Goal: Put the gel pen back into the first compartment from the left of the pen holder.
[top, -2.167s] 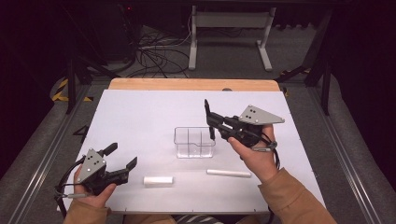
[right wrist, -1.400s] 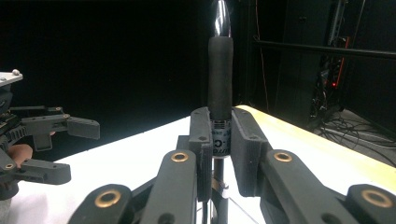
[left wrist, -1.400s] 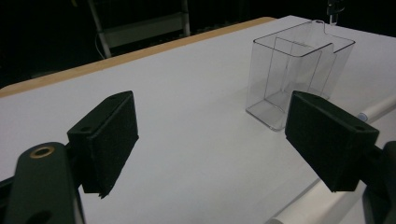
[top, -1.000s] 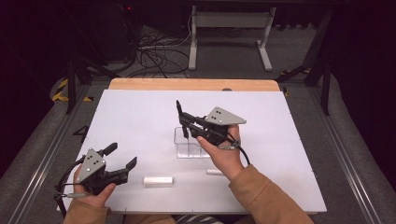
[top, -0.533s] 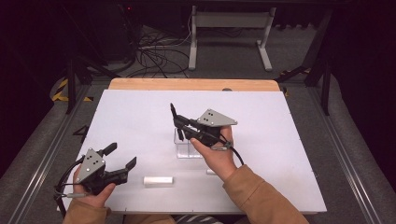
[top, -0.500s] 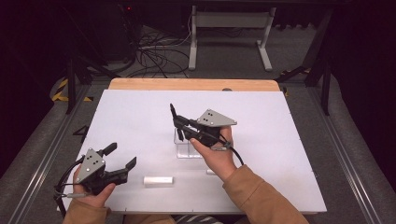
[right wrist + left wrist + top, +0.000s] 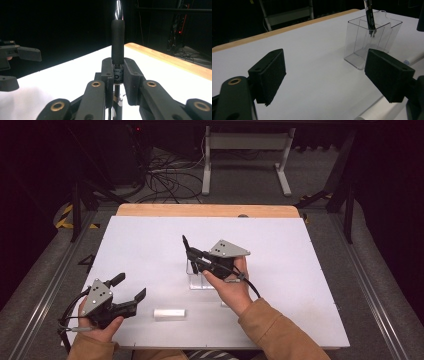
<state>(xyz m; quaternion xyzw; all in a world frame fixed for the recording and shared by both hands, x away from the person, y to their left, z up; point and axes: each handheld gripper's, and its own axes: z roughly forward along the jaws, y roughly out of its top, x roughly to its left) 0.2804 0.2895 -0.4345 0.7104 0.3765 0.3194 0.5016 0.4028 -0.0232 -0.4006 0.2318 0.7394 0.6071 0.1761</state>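
A: What has changed since two seconds ago?

B: The right gripper [image 7: 191, 256] has moved from about 3 o'clock of the clear box [image 7: 200, 276] to above it. Its jaws are closed on a black pen [image 7: 117, 45], which stands upright; in the left gripper view the pen [image 7: 370, 17] has its lower end inside the box [image 7: 372, 40].

A: And the left gripper [image 7: 129, 287]?

B: It has stayed at 8 o'clock of the box, jaws apart, holding nothing. The white tube [image 7: 169, 313] lies at 3 o'clock of it.

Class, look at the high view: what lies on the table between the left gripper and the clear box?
A short white tube lies between the left gripper and the clear box, seen in the high view.
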